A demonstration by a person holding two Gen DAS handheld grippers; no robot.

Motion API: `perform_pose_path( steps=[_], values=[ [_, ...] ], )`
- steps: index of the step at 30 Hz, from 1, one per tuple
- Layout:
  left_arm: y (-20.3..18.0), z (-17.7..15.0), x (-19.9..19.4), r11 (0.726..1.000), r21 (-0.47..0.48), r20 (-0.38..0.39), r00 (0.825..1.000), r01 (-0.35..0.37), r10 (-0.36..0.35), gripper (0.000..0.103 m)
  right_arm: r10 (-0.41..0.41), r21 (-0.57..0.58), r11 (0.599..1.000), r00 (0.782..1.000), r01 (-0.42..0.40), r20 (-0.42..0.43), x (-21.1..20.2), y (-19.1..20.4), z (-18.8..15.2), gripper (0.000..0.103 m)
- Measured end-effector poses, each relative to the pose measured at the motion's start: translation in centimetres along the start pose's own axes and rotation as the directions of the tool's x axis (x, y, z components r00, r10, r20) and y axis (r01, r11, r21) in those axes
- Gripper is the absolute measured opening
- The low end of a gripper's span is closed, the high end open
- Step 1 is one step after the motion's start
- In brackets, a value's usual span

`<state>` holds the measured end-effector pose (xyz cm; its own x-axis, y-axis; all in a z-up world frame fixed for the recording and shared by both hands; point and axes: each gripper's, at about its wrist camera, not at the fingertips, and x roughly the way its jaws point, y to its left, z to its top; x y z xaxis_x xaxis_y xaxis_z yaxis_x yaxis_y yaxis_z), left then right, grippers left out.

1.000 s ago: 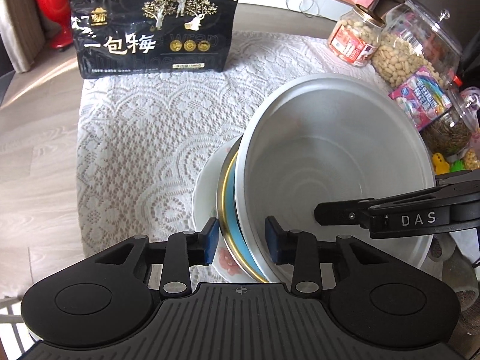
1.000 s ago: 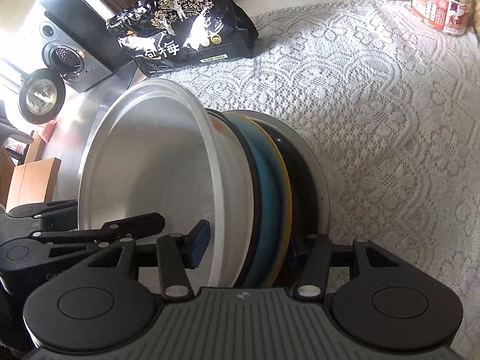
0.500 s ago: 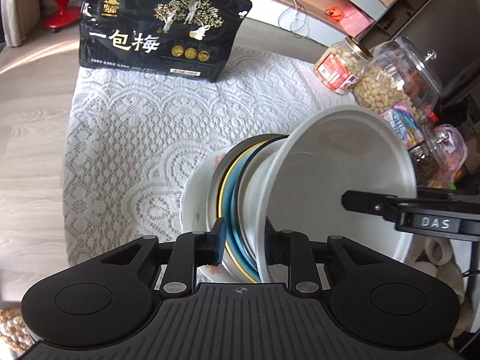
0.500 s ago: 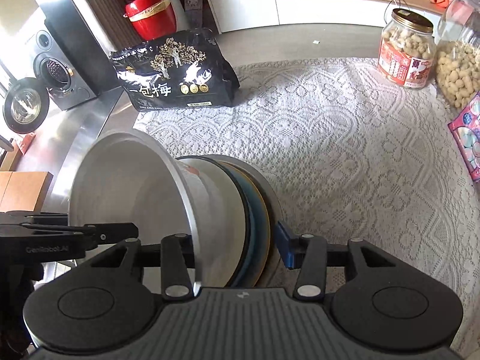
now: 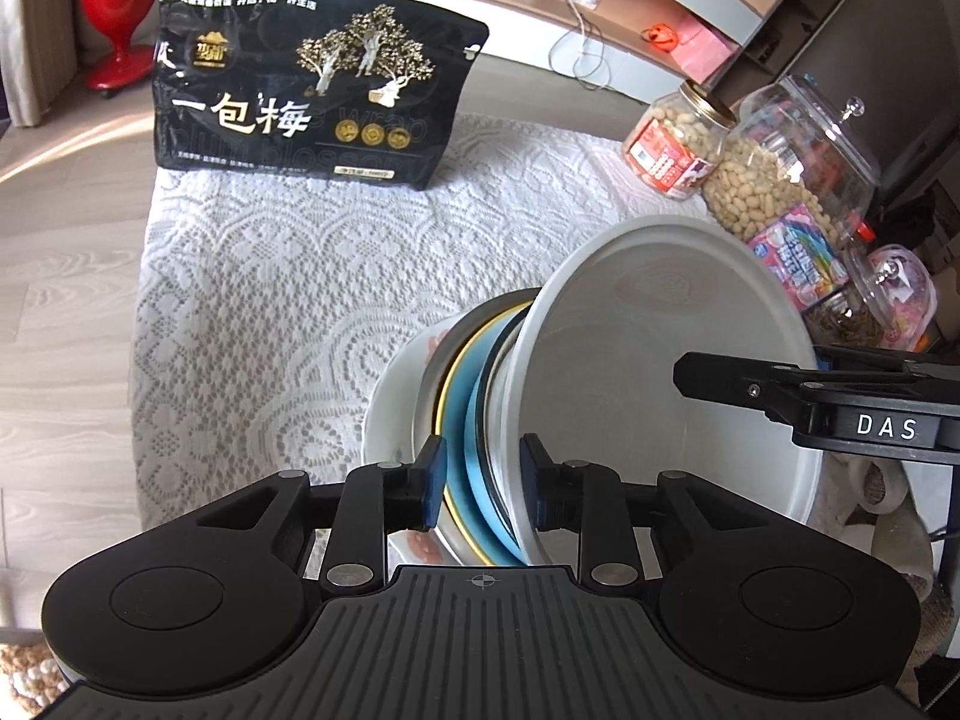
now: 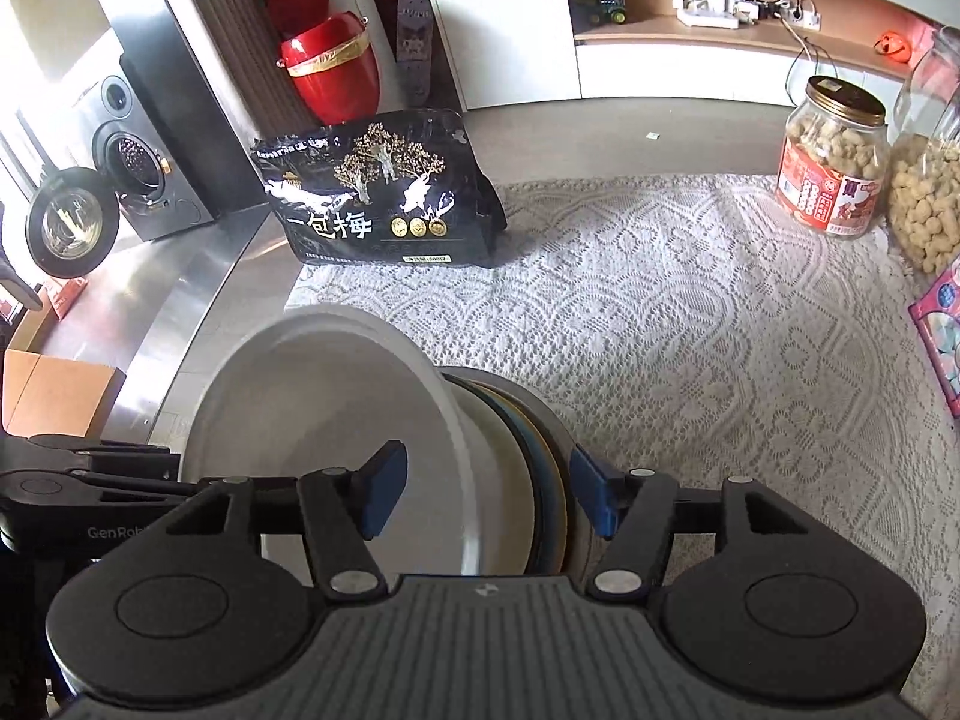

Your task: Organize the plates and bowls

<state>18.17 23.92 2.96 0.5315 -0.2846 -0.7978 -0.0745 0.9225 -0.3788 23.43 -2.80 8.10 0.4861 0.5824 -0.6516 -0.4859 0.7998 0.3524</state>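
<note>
My left claw (image 5: 483, 483) clamps the stack's (image 5: 474, 396) near rims, holding it tilted above the worktop (image 5: 288, 276). My right claw (image 6: 486, 495) has just widened; its pads straddle bowl (image 6: 312, 396) and plates without pressing, presumably to re-grip.

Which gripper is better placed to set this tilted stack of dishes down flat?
Left. The left gripper has eased slightly, but its pads touch both sides of the stack. The right gripper has just been opening; its inner pad stands clear of the bowl wall.
</note>
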Motion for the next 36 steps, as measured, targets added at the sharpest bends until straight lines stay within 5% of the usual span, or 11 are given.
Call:
perform_pose_path(
  steps=[7, 12, 16, 31, 36],
  values=[
    [-0.8, 2.0, 0.9, 0.996, 0.035, 0.047, 0.995, -0.086, 0.085, 0.032, -0.152, 0.052, 0.987, 0.988, 0.152, -0.006, 2.5, -1.0, 1.1, 0.065],
    [-0.3, 1.7, 0.1, 0.999, 0.041, 0.028, 0.999, -0.027, 0.026, 0.033, -0.154, 0.045, 0.986, 0.985, 0.157, -0.073, 4.7, -1.9, -0.2, 0.065],
    [-1.5, 1.3, -1.6, 0.995, 0.087, 0.077, 0.996, -0.048, 0.042, 0.032, -0.130, 0.056, 0.989, 0.985, 0.137, -0.115, 5.6, -2.6, -1.6, 0.064],
    [-1.5, -0.8, -0.3, 0.983, 0.153, 0.011, 0.995, -0.101, 0.100, 0.039, -0.086, 0.016, 0.996, 0.994, 0.088, -0.073, 2.6, -2.0, -3.6, 0.064],
    [-1.5, -0.9, -0.9, 0.988, 0.137, 0.027, 0.998, -0.064, 0.061, 0.034, -0.093, 0.016, 0.995, 0.993, 0.094, -0.068, 2.8, -1.9, -3.7, 0.064]
  ],
)
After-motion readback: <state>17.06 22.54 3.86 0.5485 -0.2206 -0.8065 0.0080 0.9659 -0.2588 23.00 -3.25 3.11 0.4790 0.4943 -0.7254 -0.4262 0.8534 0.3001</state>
